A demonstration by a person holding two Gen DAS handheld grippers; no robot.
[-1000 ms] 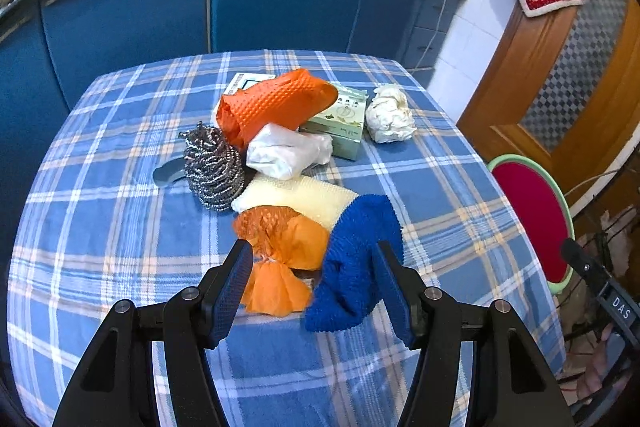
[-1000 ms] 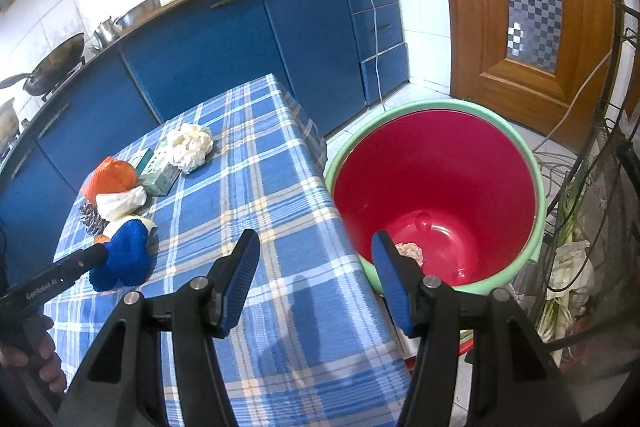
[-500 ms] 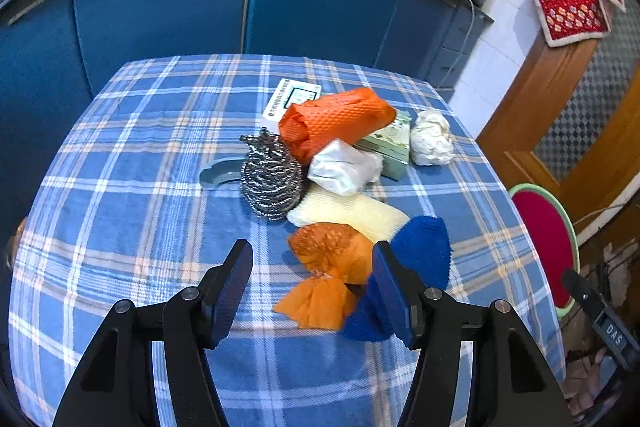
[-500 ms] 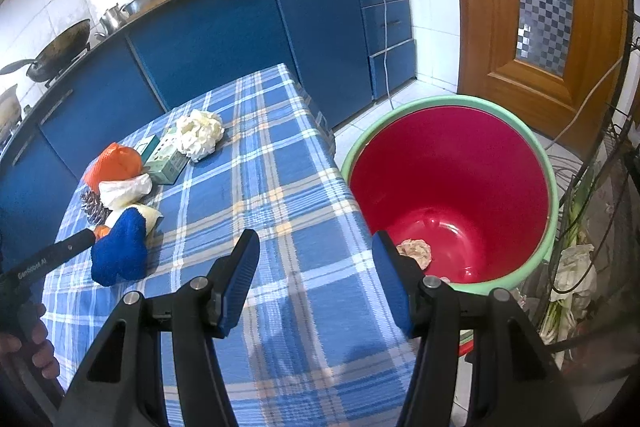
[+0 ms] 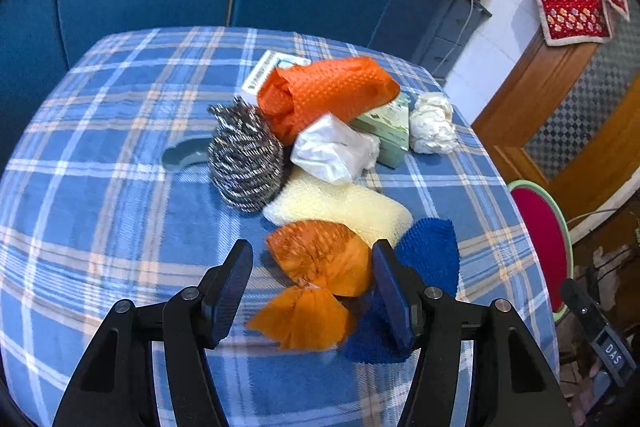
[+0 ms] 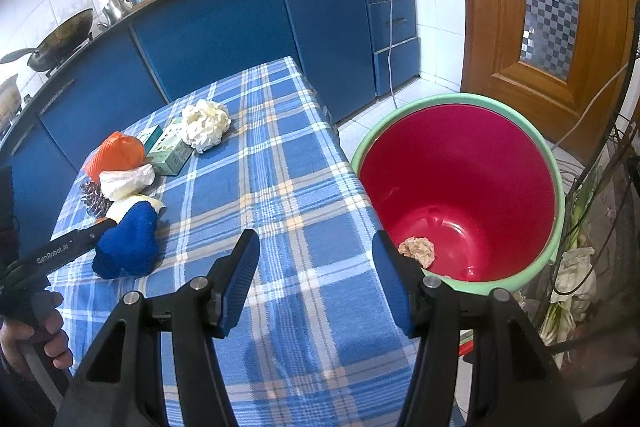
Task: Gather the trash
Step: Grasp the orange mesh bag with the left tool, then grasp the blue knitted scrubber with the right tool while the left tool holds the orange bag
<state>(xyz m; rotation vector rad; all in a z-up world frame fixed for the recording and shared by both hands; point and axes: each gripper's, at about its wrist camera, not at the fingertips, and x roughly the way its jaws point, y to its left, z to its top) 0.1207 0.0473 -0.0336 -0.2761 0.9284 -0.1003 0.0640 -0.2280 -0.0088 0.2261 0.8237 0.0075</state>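
Left wrist: our left gripper is spread wide over the table, its fingers either side of the orange wad.
The blue cloth lies just beside its right finger.

Right wrist: our right gripper is spread too, holding nothing, at the table edge beside the bucket.
A crumpled scrap lies in the bucket's bottom; white paper sits far up the table.

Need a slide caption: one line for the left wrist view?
Open left gripper lined up on an orange wrapper in a pile of trash on the checked tablecloth.
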